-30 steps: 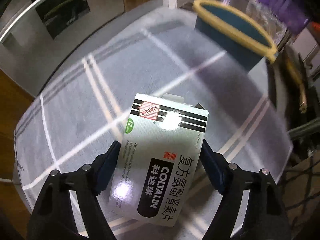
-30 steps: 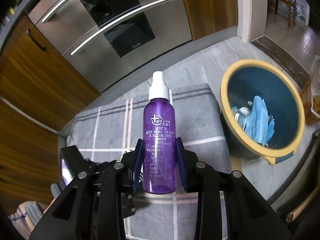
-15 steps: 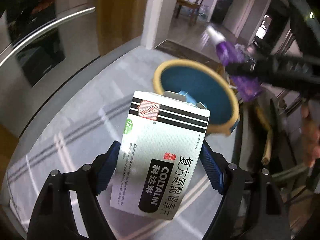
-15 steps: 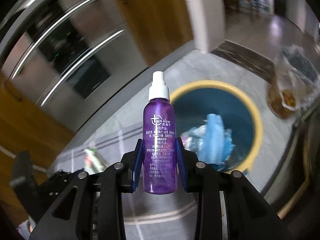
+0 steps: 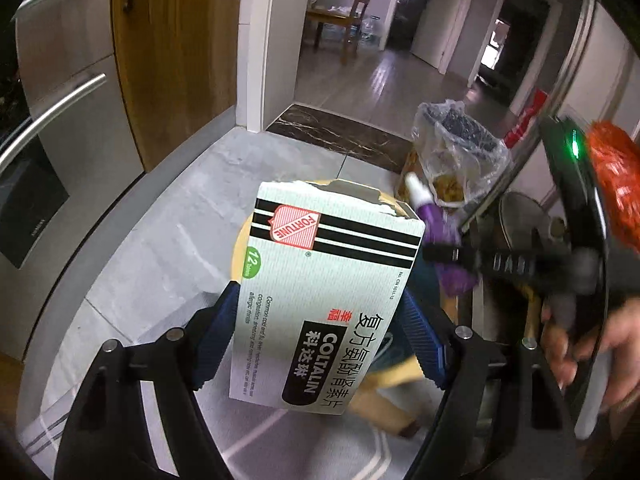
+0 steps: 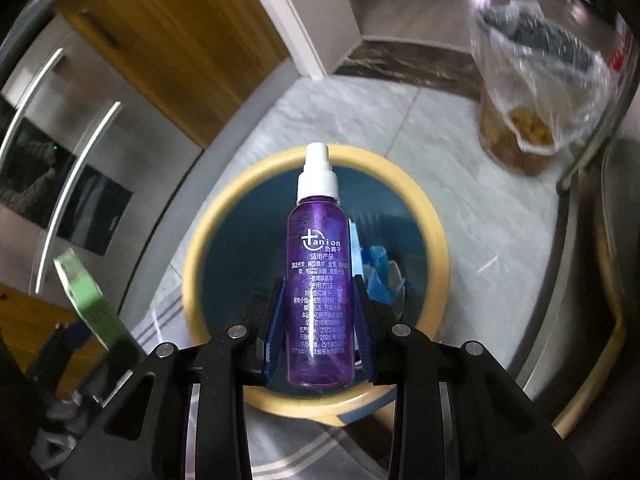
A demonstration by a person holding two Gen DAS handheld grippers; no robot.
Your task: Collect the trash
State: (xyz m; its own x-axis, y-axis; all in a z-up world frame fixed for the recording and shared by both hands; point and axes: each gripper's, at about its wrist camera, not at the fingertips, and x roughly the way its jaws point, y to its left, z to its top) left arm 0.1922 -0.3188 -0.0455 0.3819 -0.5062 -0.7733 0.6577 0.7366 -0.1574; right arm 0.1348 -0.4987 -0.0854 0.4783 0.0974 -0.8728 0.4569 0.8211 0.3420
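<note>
Both views are dim indoors, with the brightest light coming from the doorways (image 5: 492, 52) in the far rooms. The fisheye lens bends straight lines hard toward the edges and leaves black corners. The box (image 5: 320, 304) and the bottle (image 6: 320, 276) are sharp up close (the bottle's small print is readable). Behind the bottle, the bin (image 6: 316, 276) rim is smeared, and so is the plastic bag (image 6: 536, 80). A hand (image 5: 592, 344) at the left view's right edge is blurred. Pale glare streaks the floor (image 6: 400, 120).

oven door (image 6: 76, 184) left | wooden cabinet (image 5: 176, 52) beside | chair (image 5: 360, 8) beyond doorway | plastic-wrapped jar (image 6: 532, 100) on floor
</note>
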